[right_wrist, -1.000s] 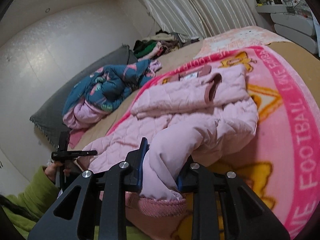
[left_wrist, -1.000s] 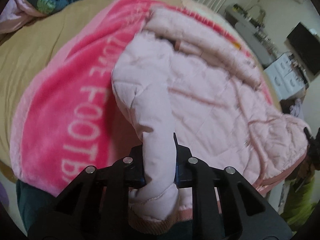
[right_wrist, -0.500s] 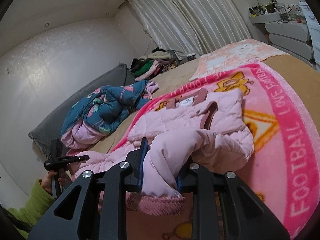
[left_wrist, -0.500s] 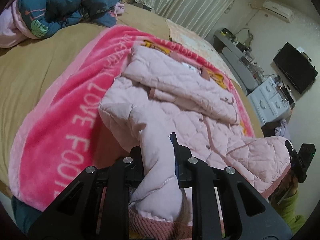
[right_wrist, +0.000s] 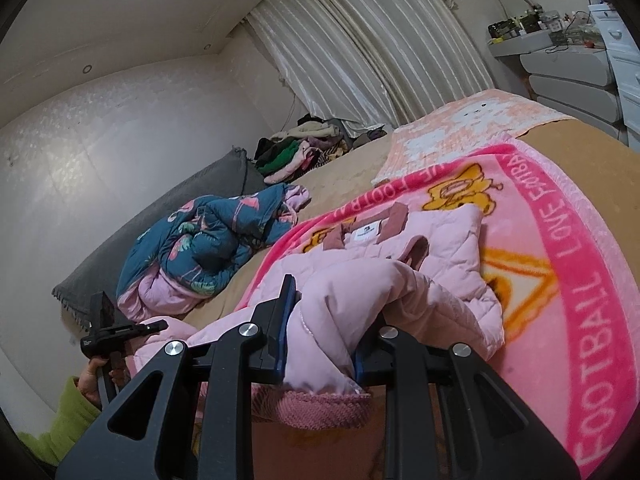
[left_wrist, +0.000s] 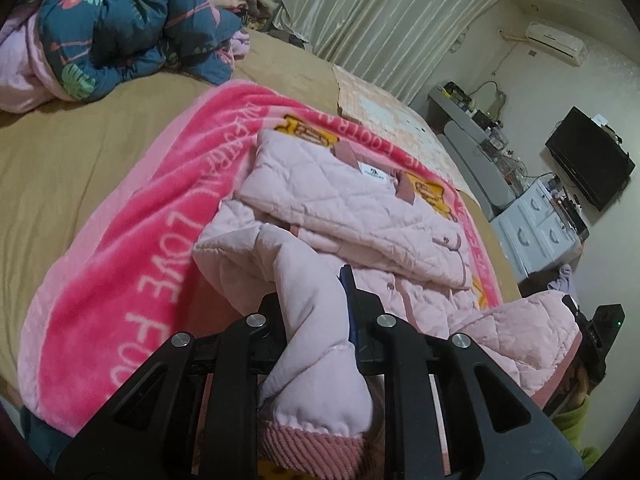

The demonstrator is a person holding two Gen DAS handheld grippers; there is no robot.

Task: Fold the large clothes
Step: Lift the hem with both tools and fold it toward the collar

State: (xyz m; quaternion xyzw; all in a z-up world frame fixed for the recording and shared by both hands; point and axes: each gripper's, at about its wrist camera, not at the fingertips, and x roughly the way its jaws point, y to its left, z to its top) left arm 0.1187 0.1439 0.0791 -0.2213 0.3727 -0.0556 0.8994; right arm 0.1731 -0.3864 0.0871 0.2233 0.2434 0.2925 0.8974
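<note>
A pale pink quilted jacket (left_wrist: 352, 208) lies on a bright pink blanket (left_wrist: 132, 264) spread over the bed, collar at the far end. My left gripper (left_wrist: 316, 312) is shut on one bottom corner of the jacket, its ribbed pink hem (left_wrist: 316, 444) hanging under the jaws. My right gripper (right_wrist: 320, 320) is shut on the other bottom corner (right_wrist: 340, 320), with the ribbed hem (right_wrist: 320, 408) drooping below. Both lifted corners are raised above the blanket, and the jacket (right_wrist: 440, 248) sags between them. The right gripper (left_wrist: 596, 340) shows at the left wrist view's right edge, the left gripper (right_wrist: 116, 332) at the right wrist view's left.
A bundled blue floral quilt (left_wrist: 116, 28) lies at the bed's far side beside a grey pillow (right_wrist: 168, 240). A heap of clothes (right_wrist: 304, 148) sits by the curtain (left_wrist: 380, 20). White drawers (left_wrist: 536, 232) and a black TV (left_wrist: 588, 160) stand past the bed. A green sleeve (right_wrist: 68, 420) shows.
Both grippers have risen with the jacket's bottom corners, lifting the hem off the blanket. The views have tilted up, so more of the collar, bed and room shows.
</note>
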